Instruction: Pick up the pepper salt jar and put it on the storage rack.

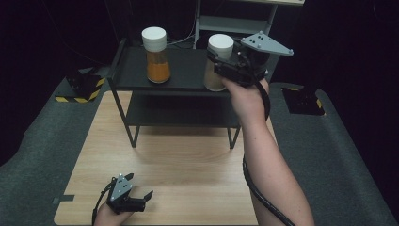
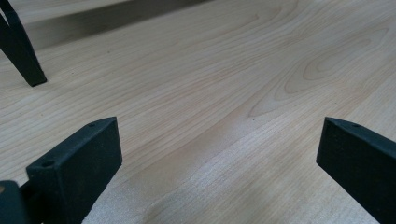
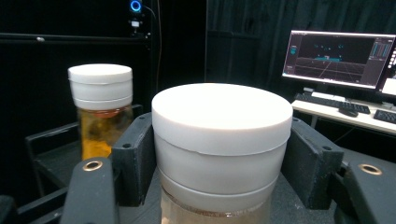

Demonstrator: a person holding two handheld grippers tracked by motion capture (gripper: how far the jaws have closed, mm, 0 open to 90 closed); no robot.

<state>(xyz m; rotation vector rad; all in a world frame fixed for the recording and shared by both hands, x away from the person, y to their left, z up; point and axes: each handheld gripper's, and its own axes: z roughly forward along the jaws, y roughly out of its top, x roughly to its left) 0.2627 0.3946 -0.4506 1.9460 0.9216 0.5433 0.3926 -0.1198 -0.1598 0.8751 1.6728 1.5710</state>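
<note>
Two white-lidded jars stand on the top tier of a black shelf rack. The left jar holds orange powder. At the right end, my right gripper is shut on the pale jar, one jaw pressed on each side of its lid. Whether that jar still rests on the shelf I cannot tell. My left gripper is low over the wooden table near its front left, open, with bare wood between its jaws.
The rack has a lower tier and thin black legs standing on the back of the table. Grey mat surrounds the table, with yellow-black striped blocks at the left and right. A lit monitor and keyboard sit far behind.
</note>
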